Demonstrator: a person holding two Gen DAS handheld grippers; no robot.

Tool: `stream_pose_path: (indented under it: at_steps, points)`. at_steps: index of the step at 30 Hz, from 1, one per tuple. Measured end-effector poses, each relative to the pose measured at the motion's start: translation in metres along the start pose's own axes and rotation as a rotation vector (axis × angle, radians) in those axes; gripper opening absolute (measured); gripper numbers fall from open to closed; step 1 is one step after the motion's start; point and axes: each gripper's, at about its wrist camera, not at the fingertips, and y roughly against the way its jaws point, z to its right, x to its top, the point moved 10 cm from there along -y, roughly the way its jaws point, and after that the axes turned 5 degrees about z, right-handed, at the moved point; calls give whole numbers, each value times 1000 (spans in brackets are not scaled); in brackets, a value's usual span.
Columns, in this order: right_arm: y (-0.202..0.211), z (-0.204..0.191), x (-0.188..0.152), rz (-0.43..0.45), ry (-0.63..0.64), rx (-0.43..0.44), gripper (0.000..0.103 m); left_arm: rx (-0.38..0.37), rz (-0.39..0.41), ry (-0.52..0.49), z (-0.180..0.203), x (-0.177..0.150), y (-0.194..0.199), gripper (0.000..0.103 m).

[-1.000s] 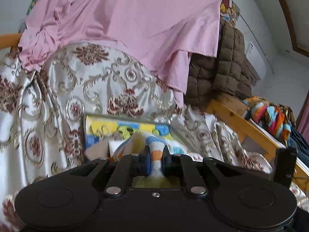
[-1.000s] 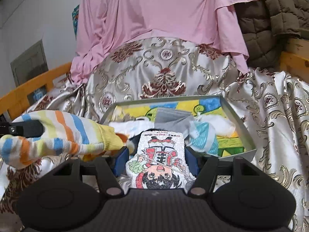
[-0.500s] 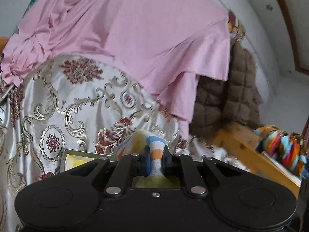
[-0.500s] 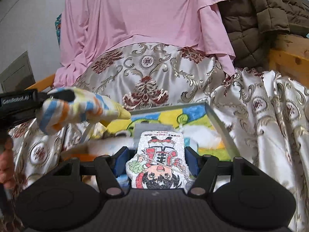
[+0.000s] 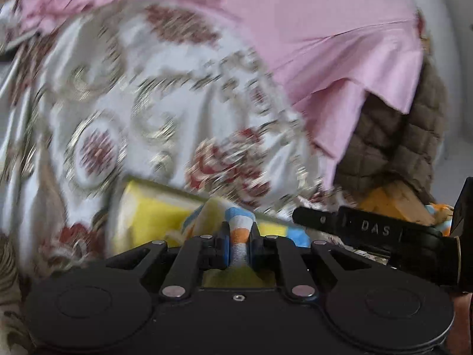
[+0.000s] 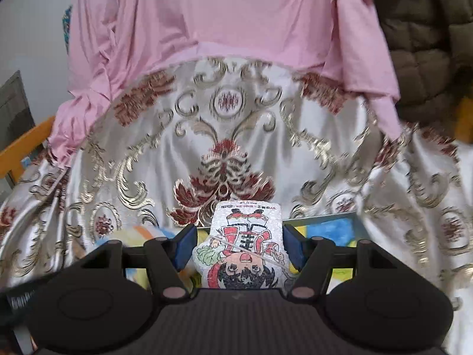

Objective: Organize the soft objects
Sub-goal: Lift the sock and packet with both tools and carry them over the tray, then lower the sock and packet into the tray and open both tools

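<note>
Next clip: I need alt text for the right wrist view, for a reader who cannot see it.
The right tongs hold a small pad printed with a cartoon figure between blue-lined fingers, over the edge of a colourful box. Behind lies a cream satin cloth with gold and red ornament, a pink sheet draped above it and a brown quilted jacket at upper right.

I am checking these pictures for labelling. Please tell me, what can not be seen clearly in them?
- Left wrist view: the white satin cloth with gold and red pattern is smeared by motion blur.
- Left wrist view: most of the soft striped sock is hidden behind the left tongs.
- Right wrist view: the contents of the shallow colourful box are hidden by the right tongs and the cartoon-print fabric pouch.
</note>
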Motion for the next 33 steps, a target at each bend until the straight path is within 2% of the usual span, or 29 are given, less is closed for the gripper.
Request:
stream_pose_path:
  at_steps: [3, 10, 17, 23, 28, 30, 33]
  points:
    - [-25, -6, -11, -38, -15, -18, 67, 5, -14, 44, -10, -1, -1, 13]
    - [-55, -6, -37, -125, -31, -77, 67, 17, -55, -24, -2, -12, -5, 19]
    - [-54, -1, -45, -142, -19, -91, 68, 36, -55, -52, 1, -16, -5, 23]
    - [-54, 3, -48, -151, -57, -74, 68, 57, -50, -111, 6, -18, -6, 30]
    - [-51, 8, -47, -140, -79, -76, 68, 77, -38, -131, 7, -19, -4, 42]
    - [-49, 10, -46, -133, -93, -82, 71, 85, -35, -119, 5, -19, -4, 58]
    - [-44, 15, -44, -113, -127, -81, 78, 101, -23, -117, 5, -18, -1, 67]
